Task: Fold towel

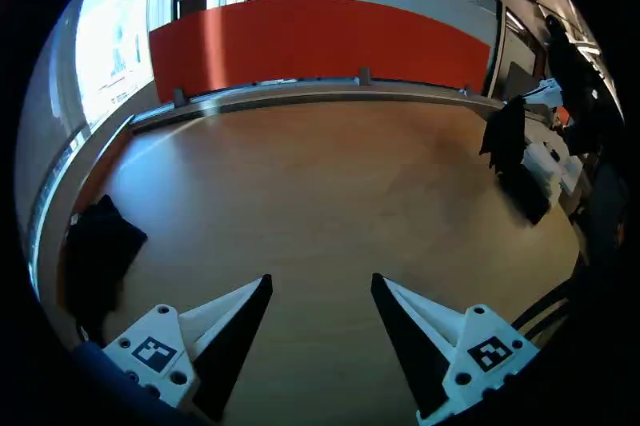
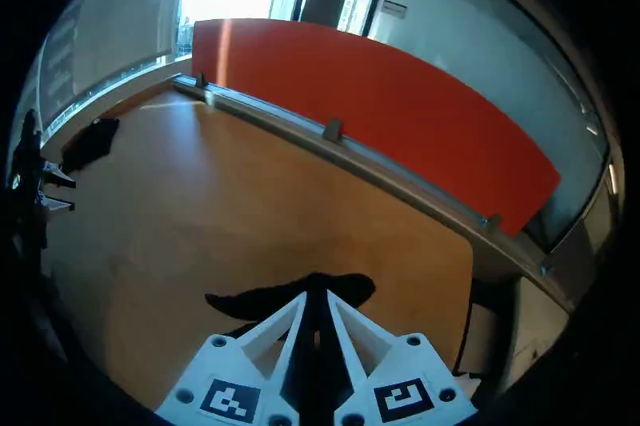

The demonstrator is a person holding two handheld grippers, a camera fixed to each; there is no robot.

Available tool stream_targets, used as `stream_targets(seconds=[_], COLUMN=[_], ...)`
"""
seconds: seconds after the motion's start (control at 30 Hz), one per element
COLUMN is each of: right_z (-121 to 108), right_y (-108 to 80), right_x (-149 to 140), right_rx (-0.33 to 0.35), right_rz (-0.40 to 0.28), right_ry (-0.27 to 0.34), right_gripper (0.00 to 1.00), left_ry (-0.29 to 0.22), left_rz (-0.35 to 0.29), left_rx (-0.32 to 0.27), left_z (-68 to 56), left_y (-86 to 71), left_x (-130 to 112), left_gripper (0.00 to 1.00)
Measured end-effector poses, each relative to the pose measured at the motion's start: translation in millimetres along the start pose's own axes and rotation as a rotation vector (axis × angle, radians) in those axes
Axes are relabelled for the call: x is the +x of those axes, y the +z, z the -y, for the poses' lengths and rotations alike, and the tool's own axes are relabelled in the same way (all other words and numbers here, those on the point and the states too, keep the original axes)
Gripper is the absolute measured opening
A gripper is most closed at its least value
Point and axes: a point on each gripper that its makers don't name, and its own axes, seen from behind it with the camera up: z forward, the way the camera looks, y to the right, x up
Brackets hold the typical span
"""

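Left view, tool: left gripper (image 1: pixel 321 279) had its fingers spread wide with nothing between them, hovering over the bare tan wooden tabletop (image 1: pixel 320 186).
Left view, towel: the black fabric towel (image 1: pixel 504 134) hung at the far right, lifted clear of the wood (what gripped it was too small to tell there).
Left view, other: a second dark crumpled cloth (image 1: pixel 96 254) lay at the table's left edge, well apart from the towel. A long orange partition panel (image 1: pixel 320 42) ran along the far edge.
Right view, tool: right gripper (image 2: pixel 317 295) had its fingers drawn nearly together, pinching the towel (image 2: pixel 240 300). Dark fabric sat between the tips and spilled out to both sides.
Right view, towel: it looked bunched, not spread, above the tabletop (image 2: pixel 200 210).
Right view, other: the dark crumpled cloth (image 2: pixel 92 141) sat far off near the table's corner.
Step (my read): the towel was picked up at one point only, and the fold had not started.
Next move calls for: the free left gripper to cross over and take a second corner or edge, so the pair could spread the towel flat before folding.
Risk: black bunched fabric gives low contrast, so it would be easy to grab two layers.
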Motion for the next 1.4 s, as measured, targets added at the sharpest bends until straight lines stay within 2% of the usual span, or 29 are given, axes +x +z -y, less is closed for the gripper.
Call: stream_targets(seconds=[0.4, 0.67, 1.1, 1.27, 1.4], right_z=[-21.9, -26.8, -24.8, -21.4, -17.1], right_y=[-3.7, -16.9, -45.7, -51.1, -52.7], right_x=[-25.9, -44.2, -118.8, -131.4, -130.6], right_rx=[-0.026, -0.046, -0.086, -0.092, -0.091], right_rz=[0.033, 0.047, 0.126, 0.132, 0.128], right_ry=[0.013, 0.03, 0.089, 0.112, 0.113], right_gripper=[0.03, 0.03, 0.03, 0.03, 0.03], left_ry=[0.013, 0.024, 0.046, 0.051, 0.051], left_rz=[0.006, 0.005, 0.008, 0.008, 0.007], left_rx=[-0.004, -0.017, -0.04, -0.044, -0.046], left_z=[-10.2, -18.1, -30.8, -33.3, -34.7], left_y=[3.2, 4.8, 6.7, 7.0, 7.0], left_x=[2.6, 6.0, 6.7, 6.8, 7.2], left_gripper=[0.92, 0.92, 0.92, 0.92, 0.92])
